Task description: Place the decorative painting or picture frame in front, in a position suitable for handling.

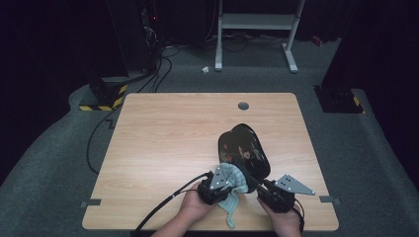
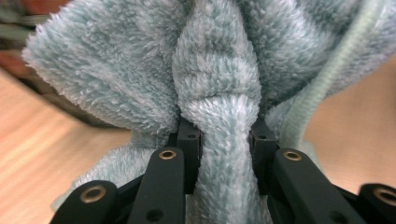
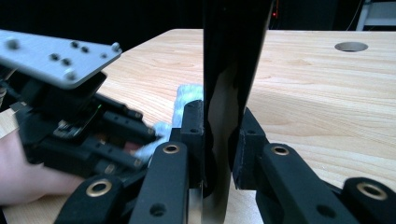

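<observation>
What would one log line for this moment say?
left gripper: shut on cloth | right gripper: shut on tray | cloth against tray

A light wooden table (image 1: 163,148) has a round cable hole (image 1: 243,105) near its far edge. Beyond that edge, a white metal frame (image 1: 257,29) stands on grey carpet, with black cables (image 1: 163,64) left of it.
</observation>
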`<state>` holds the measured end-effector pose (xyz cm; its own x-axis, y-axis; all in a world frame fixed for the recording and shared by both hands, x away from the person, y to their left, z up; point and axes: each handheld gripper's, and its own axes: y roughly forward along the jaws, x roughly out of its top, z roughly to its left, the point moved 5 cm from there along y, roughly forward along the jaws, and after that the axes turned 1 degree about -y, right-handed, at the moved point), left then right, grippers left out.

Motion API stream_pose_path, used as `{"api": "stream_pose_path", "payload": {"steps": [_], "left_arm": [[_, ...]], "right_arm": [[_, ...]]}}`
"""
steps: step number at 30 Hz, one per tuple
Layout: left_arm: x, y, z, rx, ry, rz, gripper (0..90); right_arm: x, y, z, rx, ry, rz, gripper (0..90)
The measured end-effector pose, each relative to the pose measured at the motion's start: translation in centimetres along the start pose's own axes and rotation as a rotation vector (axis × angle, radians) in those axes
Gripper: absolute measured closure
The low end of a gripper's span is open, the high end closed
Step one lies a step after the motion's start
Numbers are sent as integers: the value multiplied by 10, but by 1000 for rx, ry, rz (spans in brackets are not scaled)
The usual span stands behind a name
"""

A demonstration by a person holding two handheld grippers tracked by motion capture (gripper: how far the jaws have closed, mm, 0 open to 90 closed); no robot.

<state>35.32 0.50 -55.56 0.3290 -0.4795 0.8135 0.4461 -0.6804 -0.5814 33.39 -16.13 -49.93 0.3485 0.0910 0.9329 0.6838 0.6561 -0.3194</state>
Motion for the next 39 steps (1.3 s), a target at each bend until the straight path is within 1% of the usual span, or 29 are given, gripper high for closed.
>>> {"api": "stream_pose_path", "payload": {"steps": [2,3,4,5,6,8,10,11,14,15,17,20,21,22,23,25,29,31,33,35,37,39], "left_arm": [[0,1,-8,-30,-2,-7,728],[0,2,-10,-33,4,-9,728],[0,2,-9,-35,1,-10,728],[0,2,-7,-43,-10,-11,727],[0,2,-6,-42,-10,-9,727],[0,1,1,-14,-9,-6,728],[-1,1,11,10,-31,-4,727],[-1,0,18,29,-48,-4,727],[-4,-2,33,61,-90,-15,727],[-5,-3,37,68,-110,-23,728],[-5,-5,41,78,-109,-26,727],[-4,-10,43,79,-112,-49,727],[-4,-13,45,82,-116,-62,727],[-4,-18,48,86,-131,-78,727],[-4,-22,51,91,-137,-90,726],[-7,-30,58,103,-146,-95,726],[-16,-45,66,134,-146,-96,726],[-23,-54,70,148,-150,-103,725],[-31,-63,74,165,-151,-99,724],[-39,-69,78,181,-160,-97,724],[-44,-72,81,193,-169,-101,723],[-48,-72,82,210,-164,-107,722]], "right_arm": [[0,0,0,-1,0,0,776],[0,0,0,-1,0,2,776],[0,0,0,-1,0,1,776],[0,0,0,-1,0,1,776],[0,0,0,-1,1,1,776],[0,0,0,-1,0,1,776],[0,0,0,-2,0,2,776],[0,0,1,-2,0,3,776],[0,0,0,-2,-1,2,776],[0,0,0,-1,-1,1,775],[0,0,0,0,2,1,776],[0,0,0,0,3,1,776],[-1,-1,0,0,4,1,775],[-1,-1,0,0,4,0,775],[-1,-1,0,0,3,-2,774],[-1,-1,0,0,3,-2,774],[0,0,1,-4,-6,-1,772],[0,0,1,-5,-7,0,769],[-1,0,1,-10,-14,3,762],[-2,1,1,-10,-13,6,761],[-2,1,1,-12,-12,5,759],[-1,1,2,-11,-16,3,747]]}}
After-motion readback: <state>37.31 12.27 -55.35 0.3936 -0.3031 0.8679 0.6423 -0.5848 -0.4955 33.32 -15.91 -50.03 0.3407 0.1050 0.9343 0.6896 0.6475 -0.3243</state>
